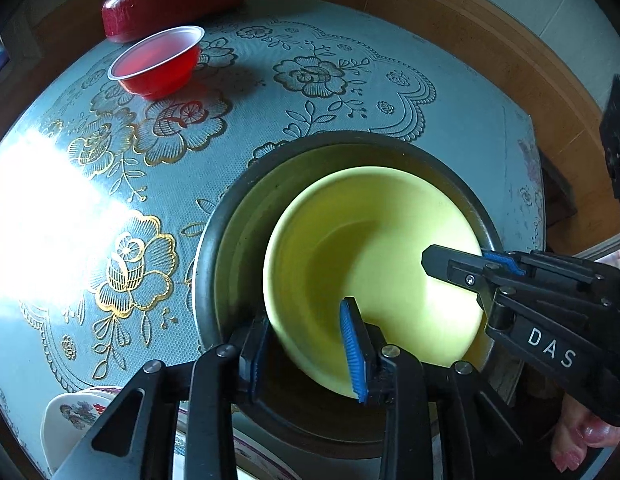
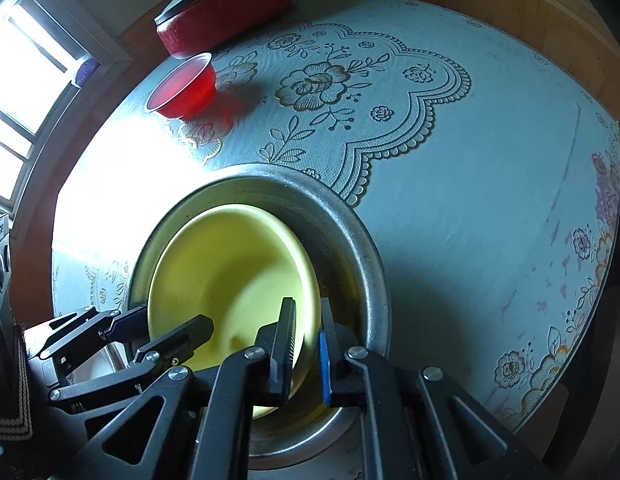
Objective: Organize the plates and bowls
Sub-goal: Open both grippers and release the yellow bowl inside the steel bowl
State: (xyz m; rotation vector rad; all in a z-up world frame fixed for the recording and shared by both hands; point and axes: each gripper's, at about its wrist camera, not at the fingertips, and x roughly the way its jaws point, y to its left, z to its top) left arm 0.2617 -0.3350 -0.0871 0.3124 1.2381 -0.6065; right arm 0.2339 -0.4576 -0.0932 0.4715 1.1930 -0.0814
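- Nesting yellow bowl (image 1: 370, 248) inside metal basin (image 1: 208, 248) on the tabletop (image 1: 450, 128); bowl tilting, apparently not yet seated flat.
- Left gripper (image 1: 310, 344) straddling near rim, jaws apart, pads apparently off it.
- Right gripper (image 2: 308, 344) jaws clamped on the bowl's rim.
- Next, likely: letting the right side go, withdrawing both upward without dragging the bowl.
- Red bowl (image 1: 158, 60) waiting far off beside red pot (image 1: 170, 4).

The left wrist view looks steeply down, close over the pale yellow plastic bowl (image 1: 374, 264) nested in a wide grey metal basin (image 1: 214, 248); the right wrist view does likewise from the opposite rim. Both share the floral blue-grey tablecloth (image 2: 470, 160), translucent red plastic bowl (image 2: 182, 88) and red lidded pot (image 1: 170, 0).
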